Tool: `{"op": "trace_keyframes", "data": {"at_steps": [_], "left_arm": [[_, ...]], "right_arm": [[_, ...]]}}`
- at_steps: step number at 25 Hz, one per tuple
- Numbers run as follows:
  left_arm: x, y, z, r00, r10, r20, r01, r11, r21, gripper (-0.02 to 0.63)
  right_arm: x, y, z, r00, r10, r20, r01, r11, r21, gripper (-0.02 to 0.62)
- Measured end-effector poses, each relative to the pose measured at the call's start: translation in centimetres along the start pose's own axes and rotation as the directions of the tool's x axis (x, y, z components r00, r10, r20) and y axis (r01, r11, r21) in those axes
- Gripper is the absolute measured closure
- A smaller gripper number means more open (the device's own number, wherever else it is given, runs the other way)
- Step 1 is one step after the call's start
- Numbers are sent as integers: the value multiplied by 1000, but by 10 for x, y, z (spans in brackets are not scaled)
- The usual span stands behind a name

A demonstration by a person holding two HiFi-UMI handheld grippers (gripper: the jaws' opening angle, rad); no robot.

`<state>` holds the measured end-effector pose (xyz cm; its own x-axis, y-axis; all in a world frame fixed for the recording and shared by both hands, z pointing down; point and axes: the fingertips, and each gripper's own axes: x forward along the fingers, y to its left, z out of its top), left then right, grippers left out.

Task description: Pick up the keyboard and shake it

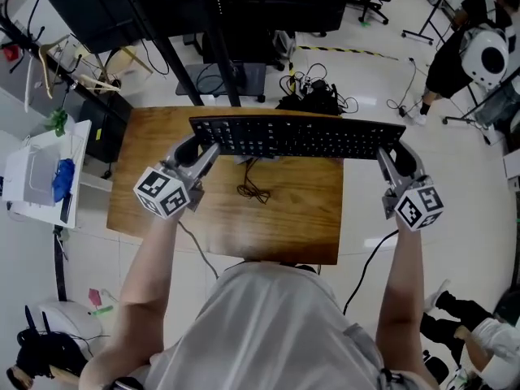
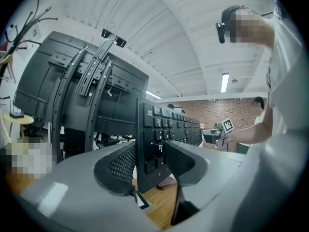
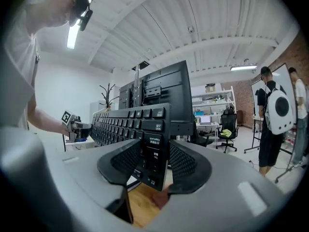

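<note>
Your shirt (image 1: 268,331) fills six o'clock; beyond it the keyboard (image 1: 296,136) hangs clear of the wooden surface (image 1: 284,226), left gripper (image 1: 201,151) clamped on its nine o'clock end, right gripper (image 1: 393,159) on three. Shake both ends evenly, squeezing firmly; mind the trailing cable (image 1: 252,187).

Wooden table (image 1: 284,226) below the left gripper (image 1: 201,146) and right gripper (image 1: 396,154), with glossy white floor (image 1: 382,80) around it. Black monitor rig (image 1: 203,6) stands ahead of the grippers, cable tangle (image 1: 313,92) on the floor beyond. Office chair (image 3: 228,129) and brick wall (image 3: 298,50) are off the right gripper's right. White ribbed ceiling (image 3: 193,18) and strip light (image 3: 244,67) overhead.
</note>
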<state>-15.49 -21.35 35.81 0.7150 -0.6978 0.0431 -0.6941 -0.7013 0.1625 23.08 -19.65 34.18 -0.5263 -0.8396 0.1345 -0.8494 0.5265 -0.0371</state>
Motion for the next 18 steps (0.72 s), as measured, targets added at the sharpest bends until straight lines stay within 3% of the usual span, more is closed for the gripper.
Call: {"op": "trace_keyframes", "data": {"at_steps": [5, 13, 18], "left_arm": [[4, 2, 40, 994, -2, 109, -10, 994, 106, 430], [7, 3, 95, 976, -5, 219, -40, 980, 197, 428], [-1, -7, 128, 955, -16, 296, -71, 957, 282, 423]], "right_arm": [[3, -2, 34, 992, 5, 125, 2, 998, -58, 431], [9, -4, 90, 972, 23, 232, 10, 990, -143, 431], [-2, 4, 117, 941, 33, 337, 32, 982, -185, 431]]}}
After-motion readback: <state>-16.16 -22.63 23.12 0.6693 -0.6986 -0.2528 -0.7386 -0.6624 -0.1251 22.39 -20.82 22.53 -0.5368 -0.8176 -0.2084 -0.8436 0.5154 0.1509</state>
